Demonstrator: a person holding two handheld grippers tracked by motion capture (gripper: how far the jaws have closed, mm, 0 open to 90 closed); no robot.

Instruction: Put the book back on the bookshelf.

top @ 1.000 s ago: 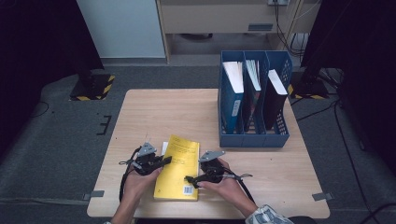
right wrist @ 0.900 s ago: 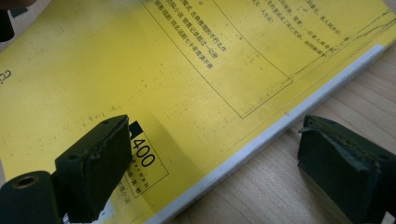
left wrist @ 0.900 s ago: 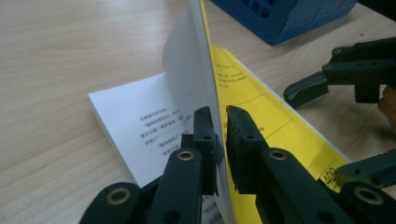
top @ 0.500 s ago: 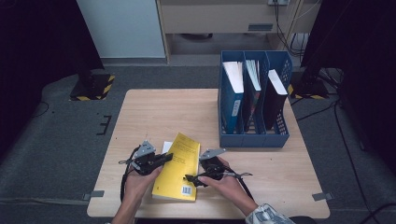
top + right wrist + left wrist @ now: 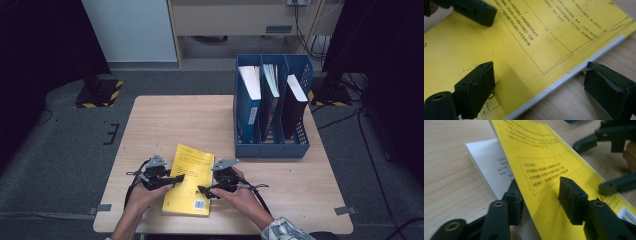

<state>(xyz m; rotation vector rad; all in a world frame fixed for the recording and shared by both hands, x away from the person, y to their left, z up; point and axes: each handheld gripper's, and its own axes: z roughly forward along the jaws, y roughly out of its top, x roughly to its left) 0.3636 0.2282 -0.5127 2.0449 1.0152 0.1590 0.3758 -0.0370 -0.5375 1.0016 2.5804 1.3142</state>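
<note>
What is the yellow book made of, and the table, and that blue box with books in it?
Yellow book: probably paper with a thin, matte card cover, since its cover lifts and bends. Table: looks like pale wood or wood-look laminate, with visible grain lines. Blue box: likely plastic, smooth with a grid-holed wall.

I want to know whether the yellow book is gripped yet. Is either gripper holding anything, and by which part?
Nothing is gripped. The left gripper has just been opening; its jaws straddle the lifted cover of the yellow book. The right gripper's open jaws straddle the book's spine edge.
</note>
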